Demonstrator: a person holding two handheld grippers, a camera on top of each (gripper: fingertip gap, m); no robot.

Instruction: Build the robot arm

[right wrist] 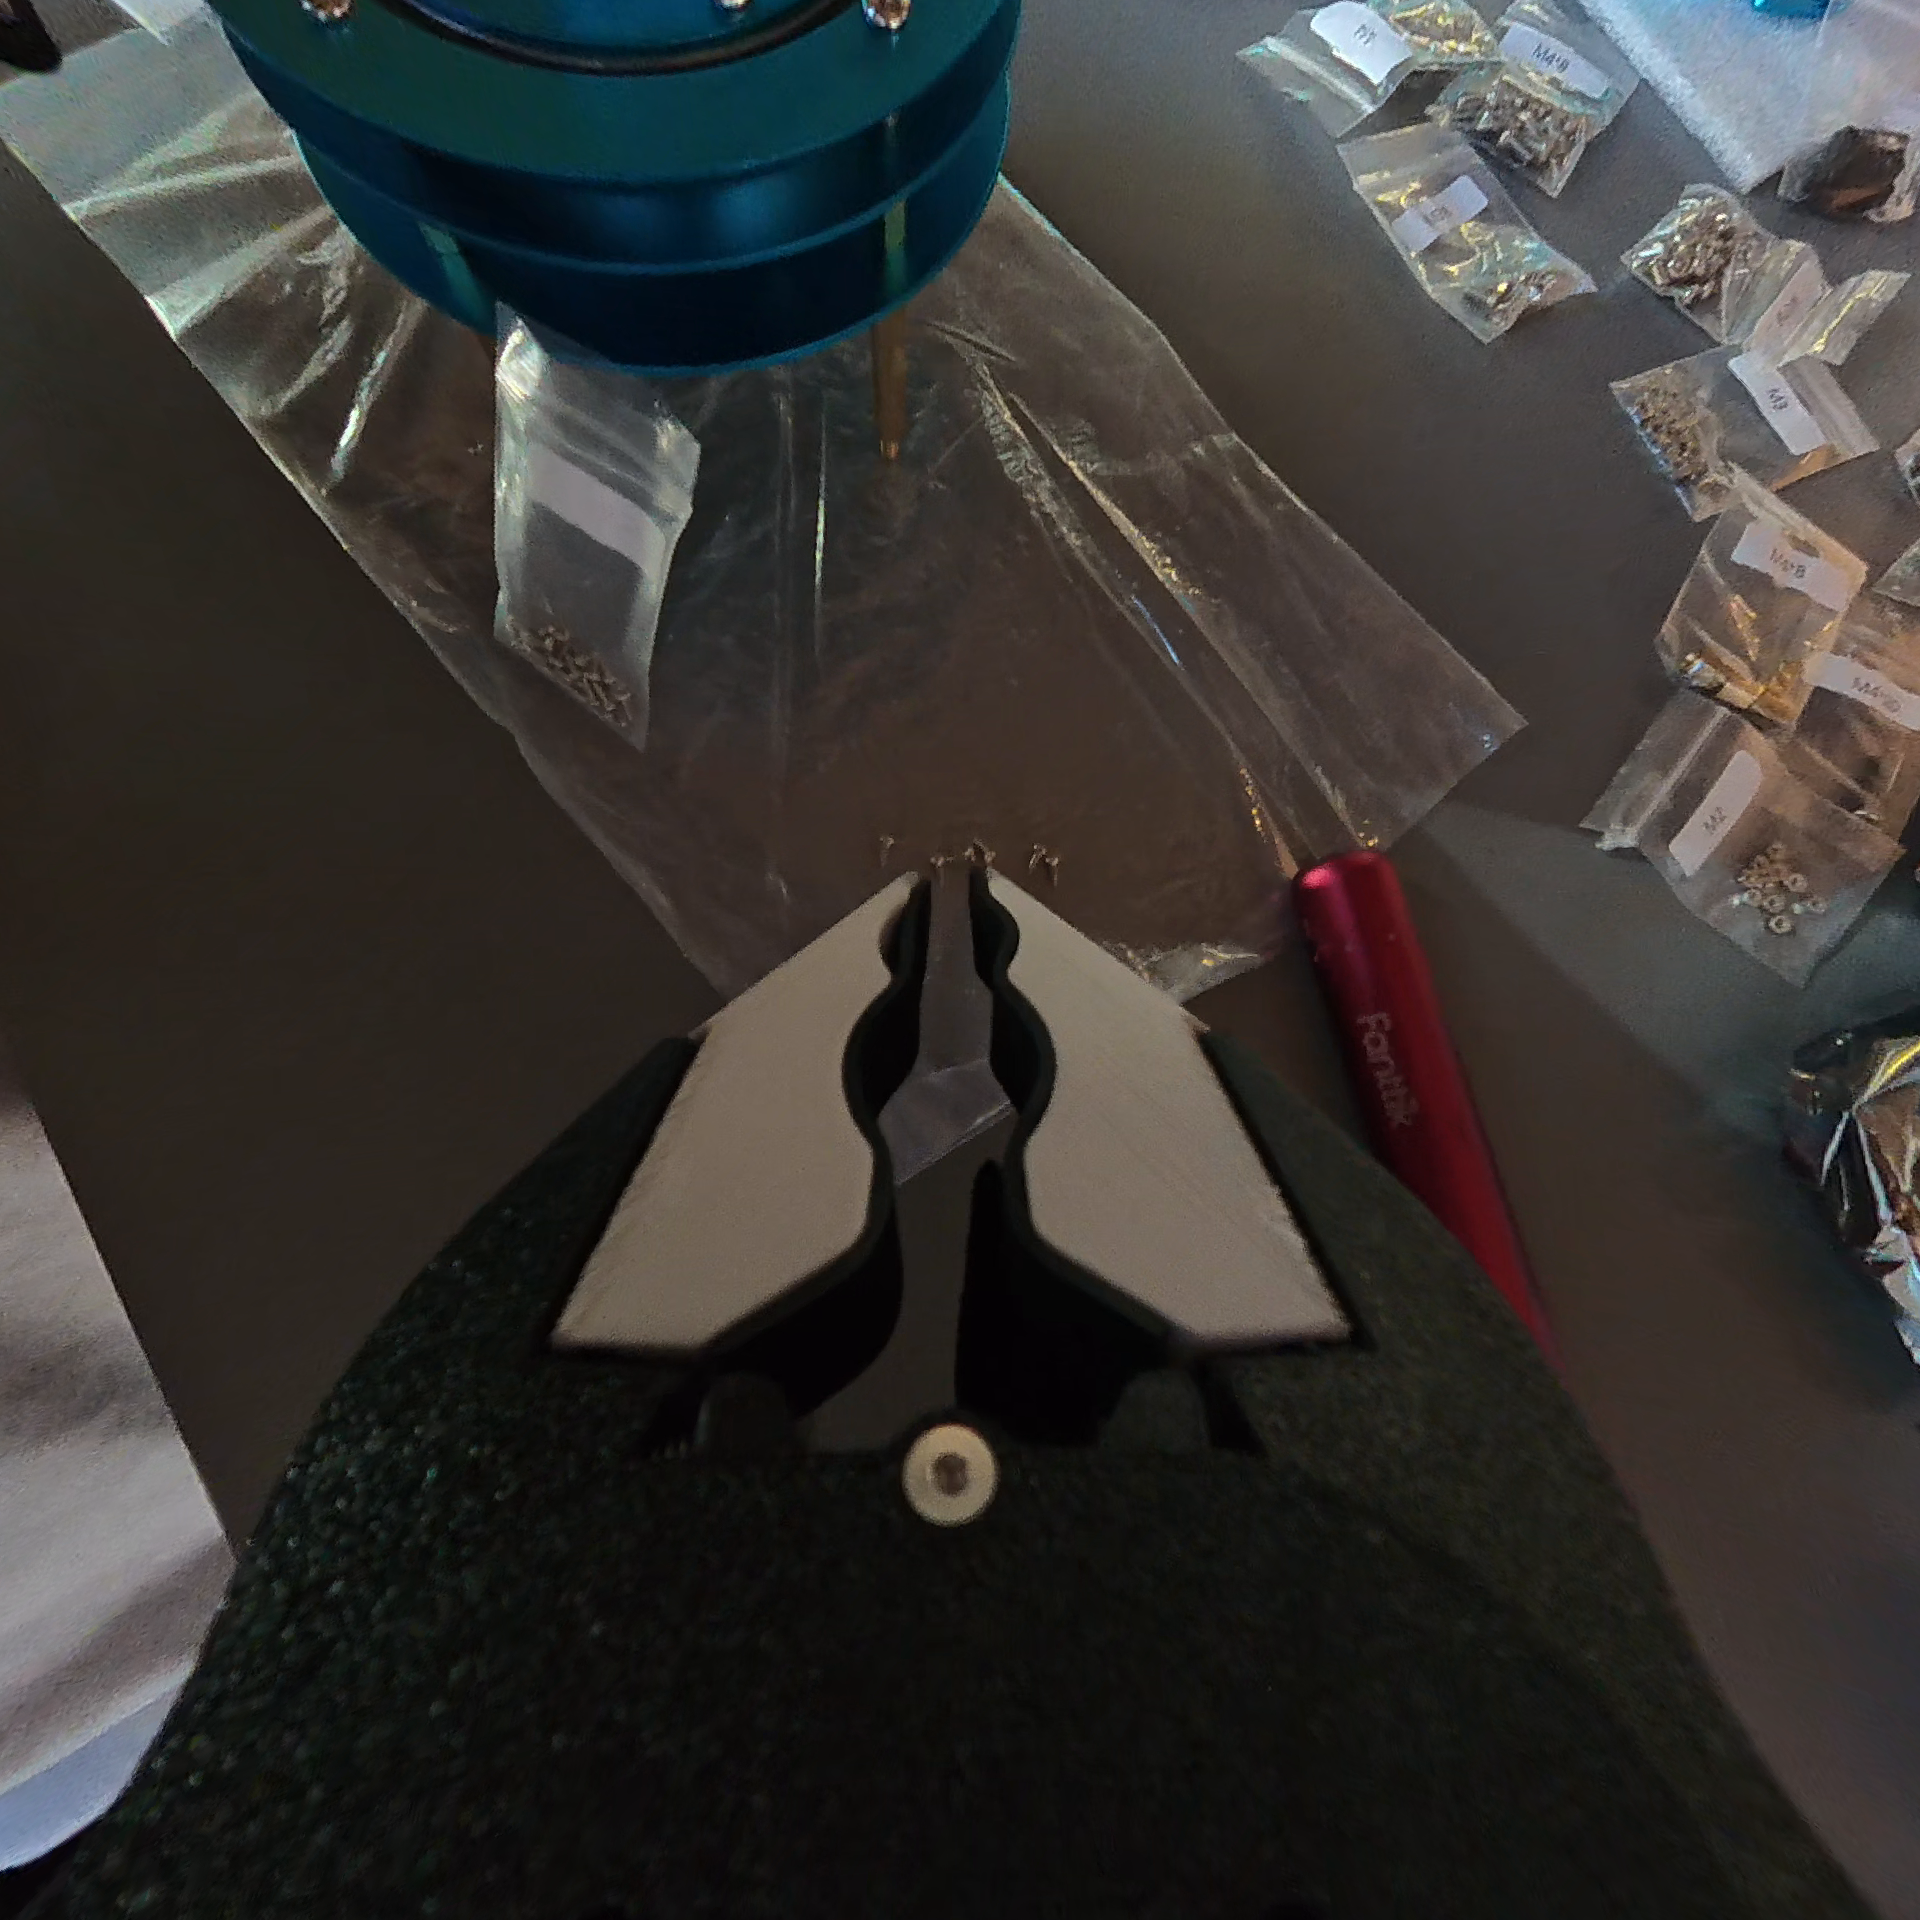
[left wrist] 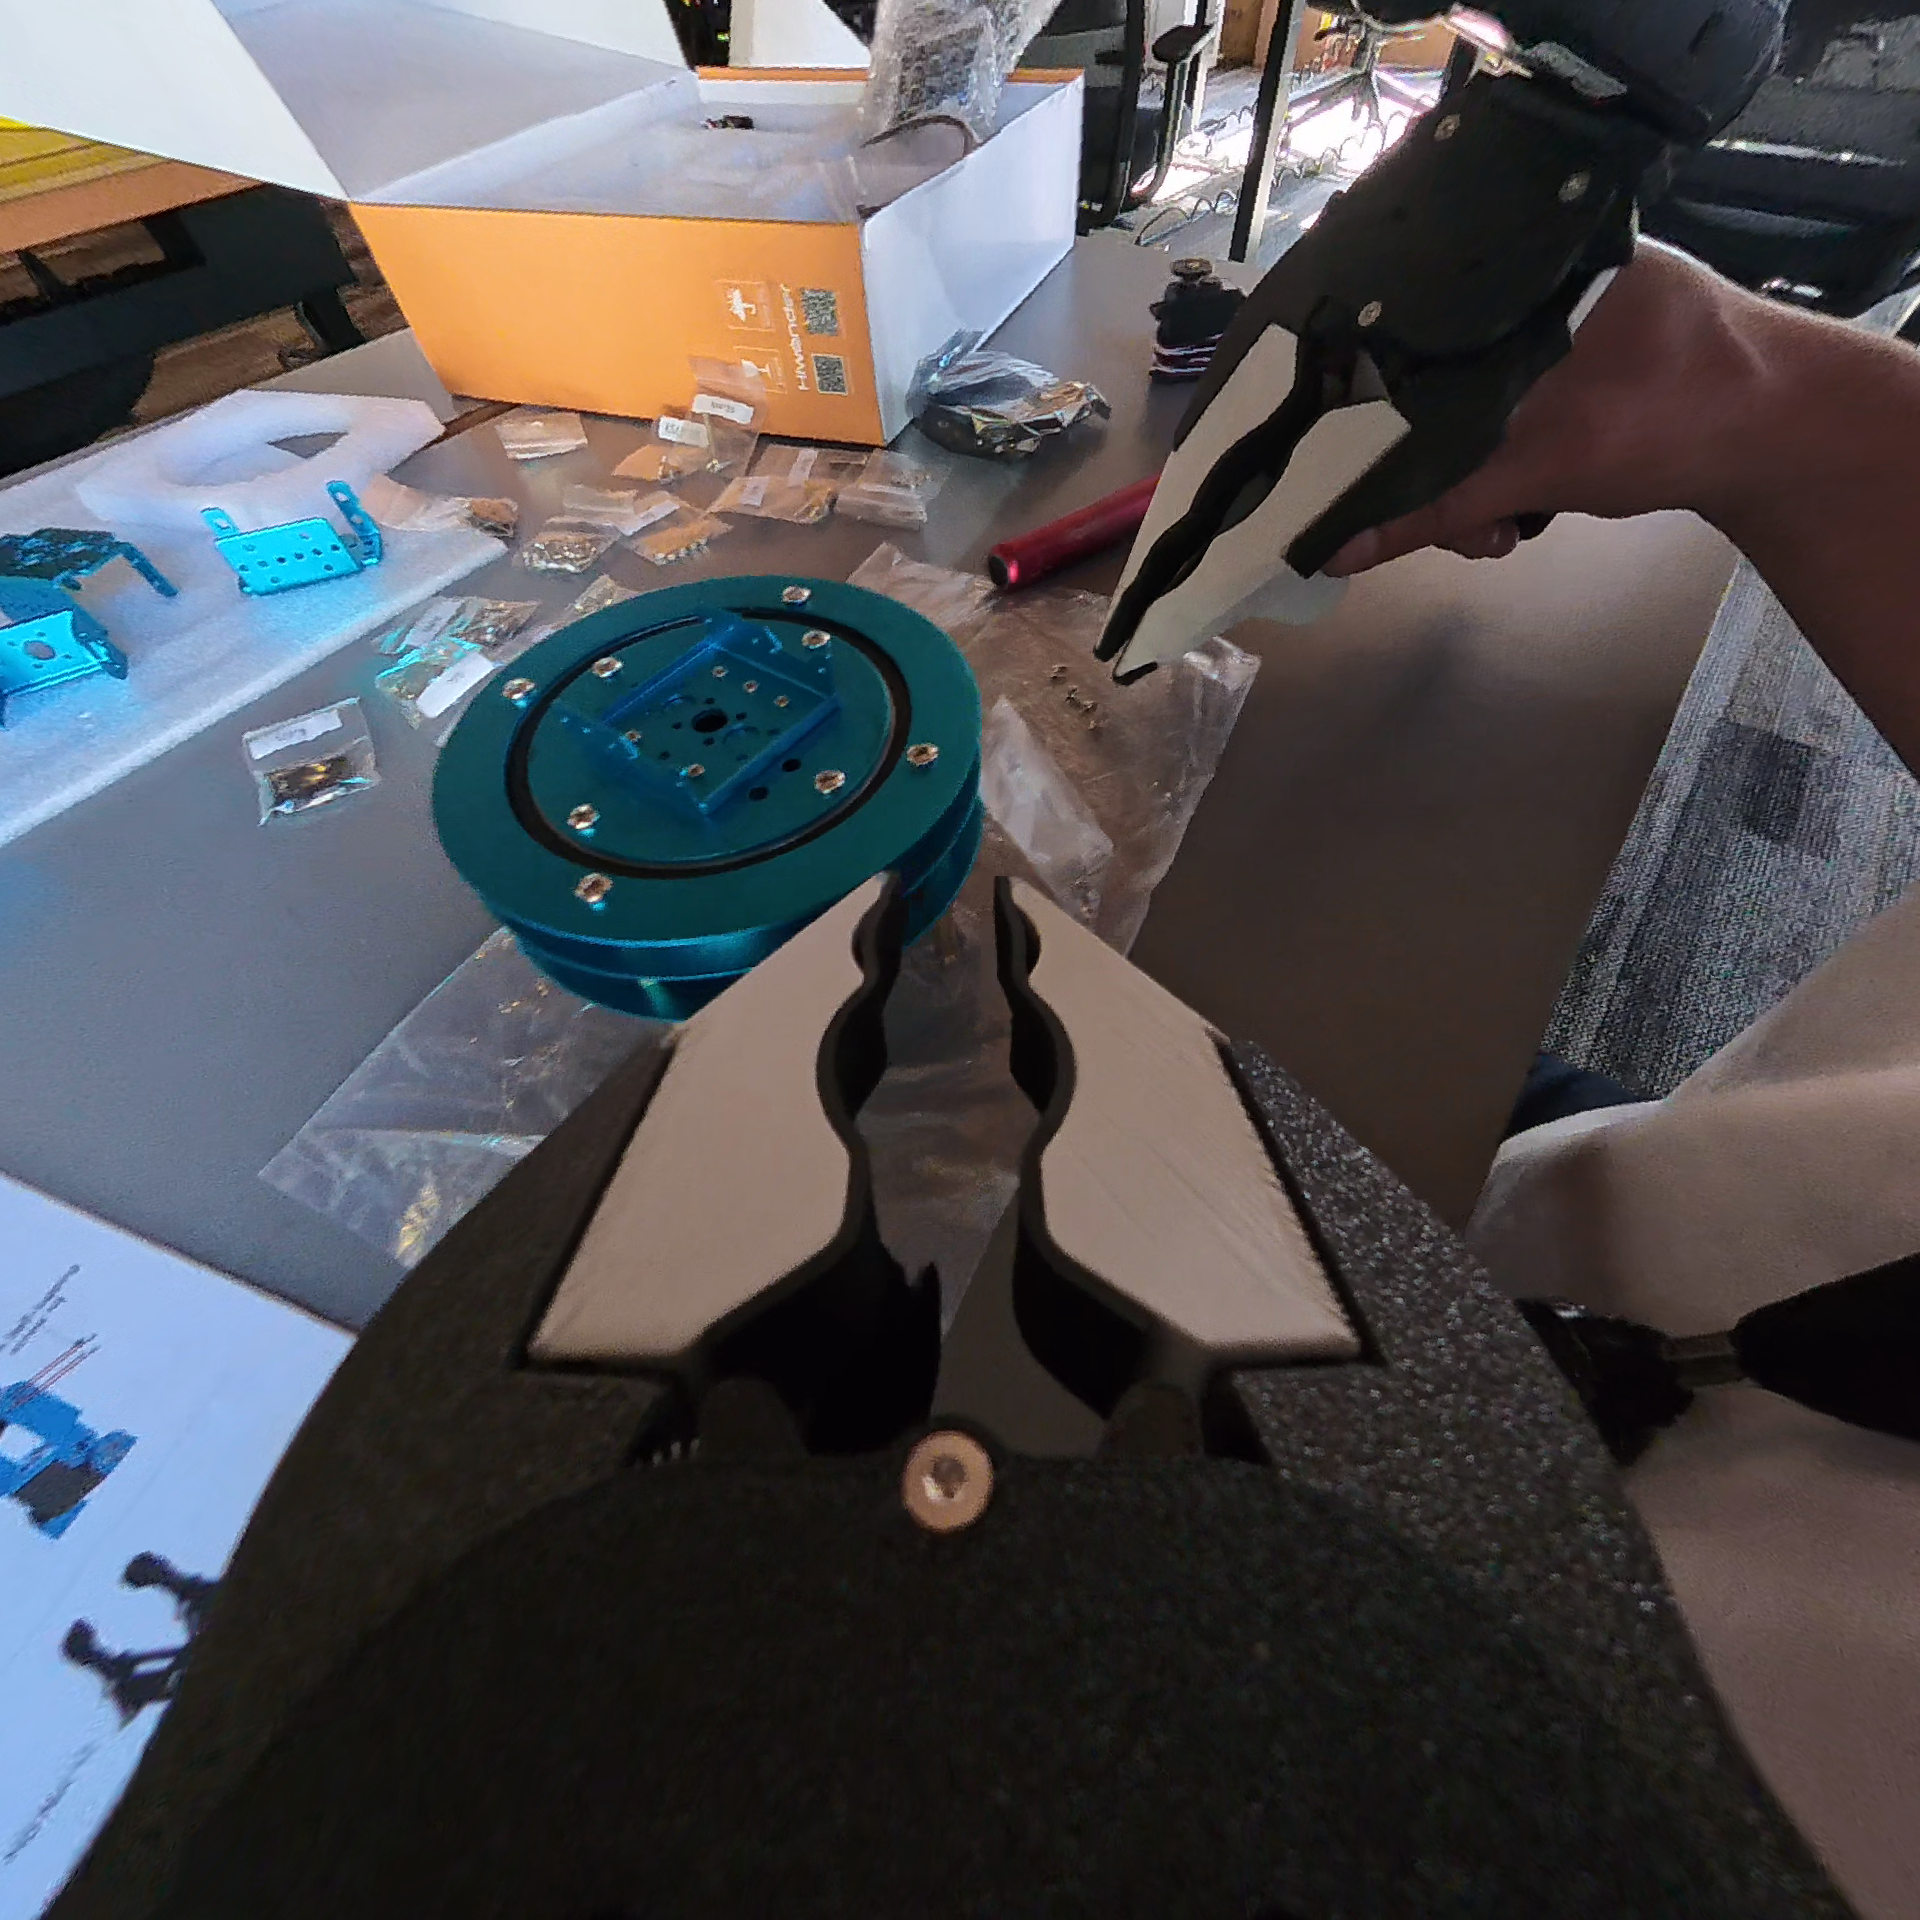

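A teal round base (left wrist: 707, 769) with a blue bracket (left wrist: 707, 727) on top stands on thin brass legs over a clear plastic bag (right wrist: 935, 623). It also shows in the right wrist view (right wrist: 623, 208). My left gripper (left wrist: 945, 894) is open with a moderate gap, its tips at the base's near right rim. I cannot tell if they touch it. My right gripper (right wrist: 945, 883) has only a narrow gap, tips just above several small loose screws (right wrist: 977, 857) on the bag. Nothing shows between its tips. It shows in the left wrist view (left wrist: 1117, 660), held by a hand.
A red tool handle (right wrist: 1403, 1039) lies right of the right gripper. Several small screw bags (right wrist: 1714, 416) lie about, one (right wrist: 582, 561) near the base. An orange and white box (left wrist: 644, 281), white foam with blue brackets (left wrist: 291, 540) and an instruction sheet (left wrist: 83, 1455) are on the grey table (left wrist: 208, 914). The tips of one gripper are about 15 centimeters away from the tips of the other.
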